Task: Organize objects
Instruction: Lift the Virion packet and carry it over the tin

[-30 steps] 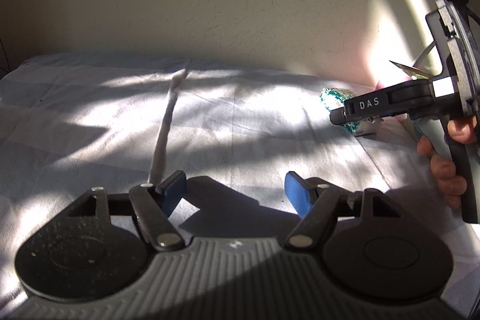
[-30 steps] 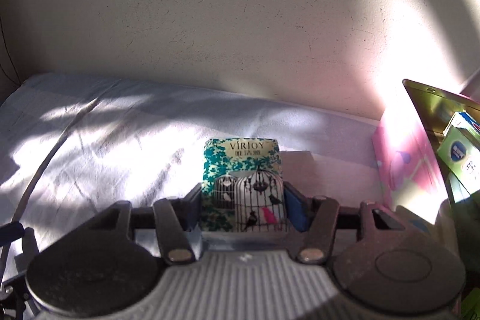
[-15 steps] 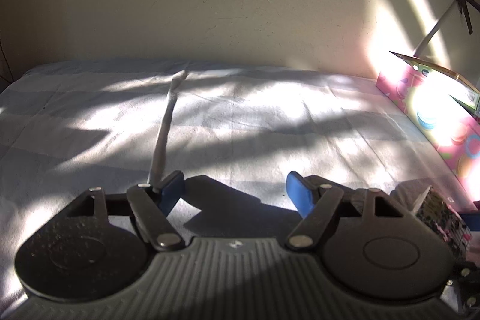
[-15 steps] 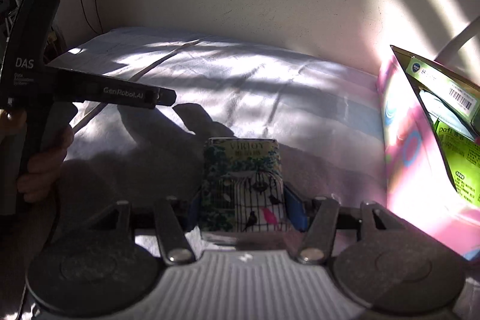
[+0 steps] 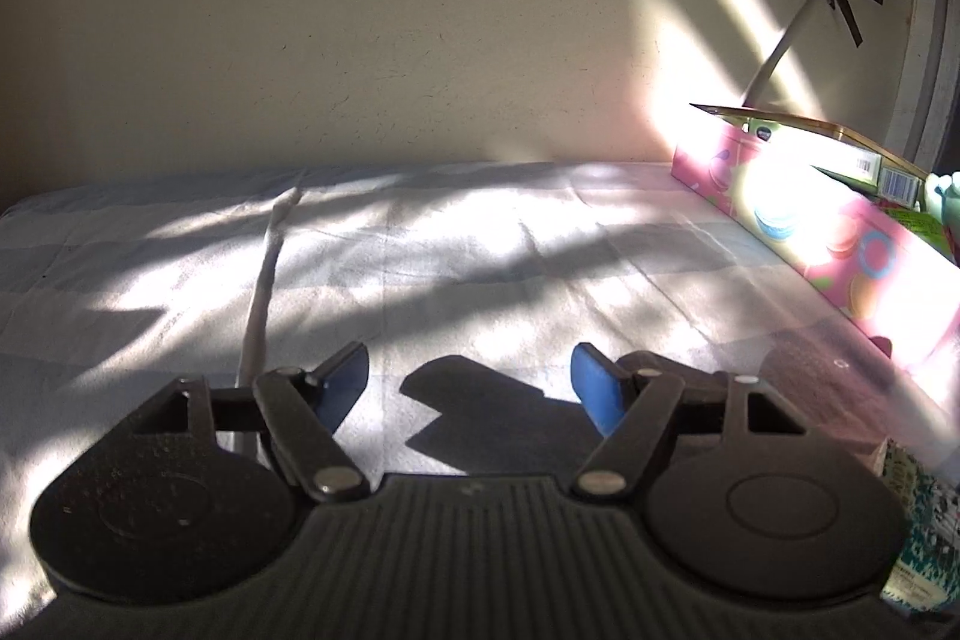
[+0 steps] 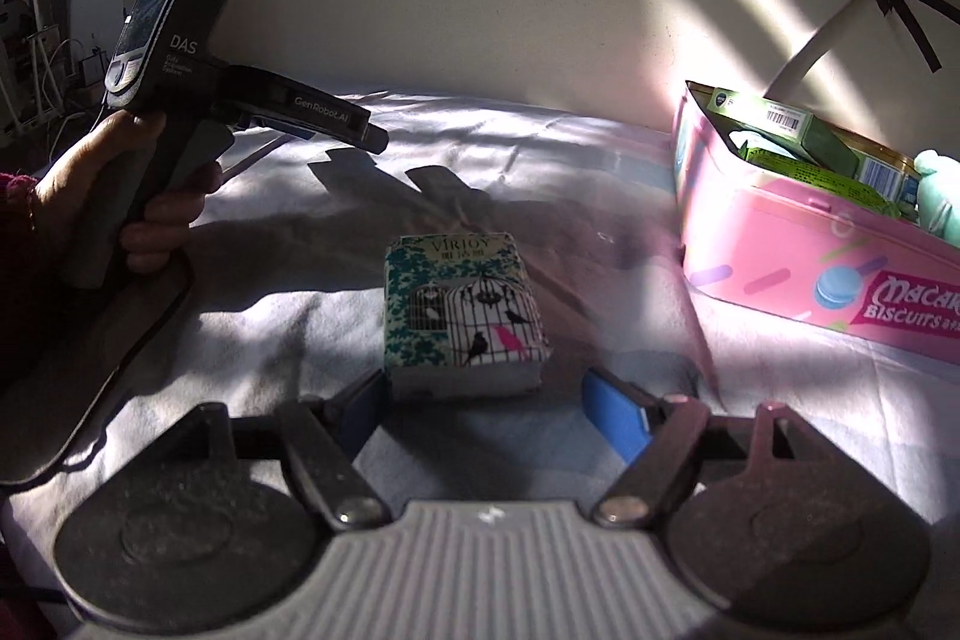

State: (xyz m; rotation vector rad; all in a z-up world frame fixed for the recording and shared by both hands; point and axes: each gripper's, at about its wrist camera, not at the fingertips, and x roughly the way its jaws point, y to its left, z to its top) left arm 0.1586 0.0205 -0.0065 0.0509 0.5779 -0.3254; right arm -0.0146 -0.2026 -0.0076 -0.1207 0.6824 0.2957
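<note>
Indoors, on a sunlit white bedsheet [image 6: 288, 316], a teal tissue pack [image 6: 465, 316] printed with birdcages lies flat just ahead of the right gripper [image 6: 486, 409], whose 2 blue-padded fingers [image 6: 618, 421] stand spread wide to either side of the pack's near end, with a gap showing on the right side and the left pad close beside the pack. The pack rests on the sheet, near but apart from a pink biscuit tin [image 6: 798, 250] at right, which already holds green boxes [image 6: 798, 142]. At left in the right wrist view, a hand [image 6: 120, 196] carries the left gripper [image 6: 336, 121] above the sheet. In the left wrist view, the left gripper [image 5: 471, 385] is spread wide with nothing between its 2 pads, the tin [image 5: 840, 250] is at right, and an edge of the tissue pack [image 5: 921, 532] shows at the lower right.
</note>
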